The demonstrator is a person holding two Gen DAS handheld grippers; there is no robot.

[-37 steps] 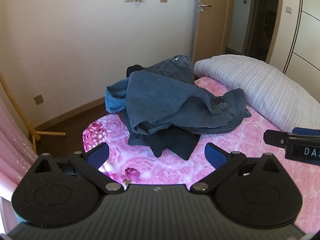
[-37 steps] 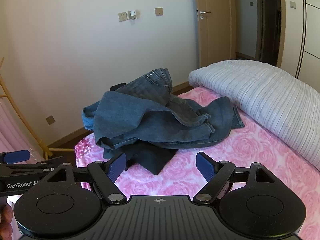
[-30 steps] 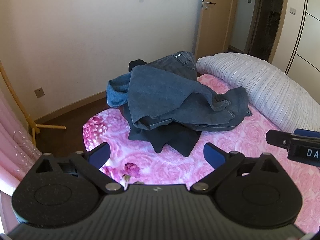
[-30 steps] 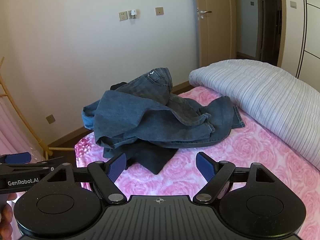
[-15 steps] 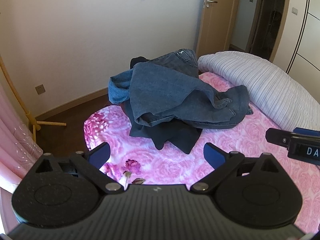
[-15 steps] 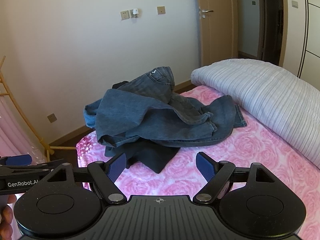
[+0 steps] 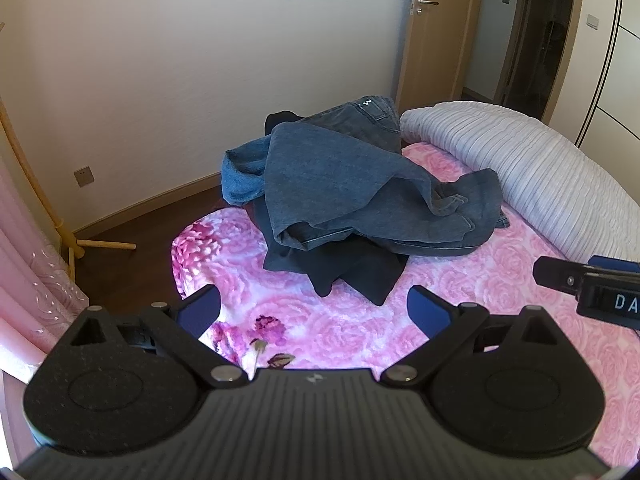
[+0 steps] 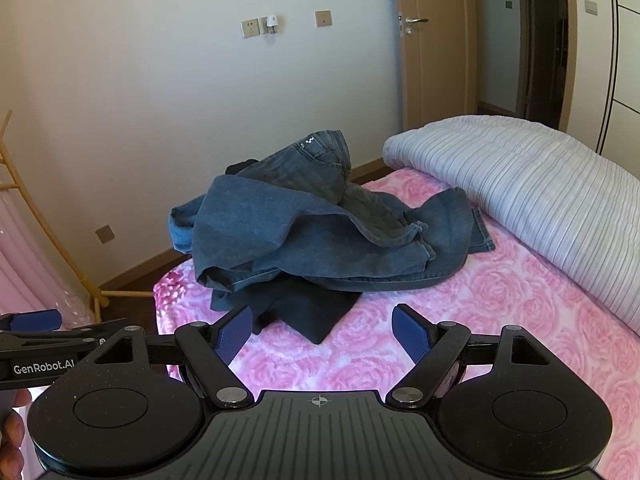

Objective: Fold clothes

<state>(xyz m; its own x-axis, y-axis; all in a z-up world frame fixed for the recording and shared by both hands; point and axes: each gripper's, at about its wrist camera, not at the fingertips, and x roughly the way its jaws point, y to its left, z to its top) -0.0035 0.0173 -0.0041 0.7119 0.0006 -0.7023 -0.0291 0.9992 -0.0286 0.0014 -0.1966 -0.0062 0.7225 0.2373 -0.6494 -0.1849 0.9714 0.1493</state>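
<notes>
Change: we see little that differs from a second ago; both views have drifted slightly, the left one tipping down so the pile sits lower in its picture, and neither tool has closed in on the clothes.
Meaning for the task: we judge that folding has not started; nothing is gripped or spread flat, and the first step is probably to lift the top pair of jeans off the heap.
Left gripper (image 7: 314, 312): jaws spread wide with nothing between them, hovering over the near left part of the pink rose bedspread (image 7: 460, 280), well short of the pile.
Clothes pile (image 7: 360, 200): crumpled blue jeans (image 8: 304, 236) heaped over a dark garment (image 8: 304, 312), lying at the far left corner of the bed, just beside the striped duvet (image 8: 520, 184) on its right.
Right gripper (image 8: 322, 334): jaws likewise spread and empty, pointed at the dark garment's near edge but apart from it.
Left view only: we see the floor, the pink curtain (image 7: 32, 280) at the left edge, and the right tool's side reaching in from the right.
Right view only: we see the jeans' waistband label, the hem at the far right of the pile, the left tool's side and part of a hand (image 8: 12, 432) holding it.
</notes>
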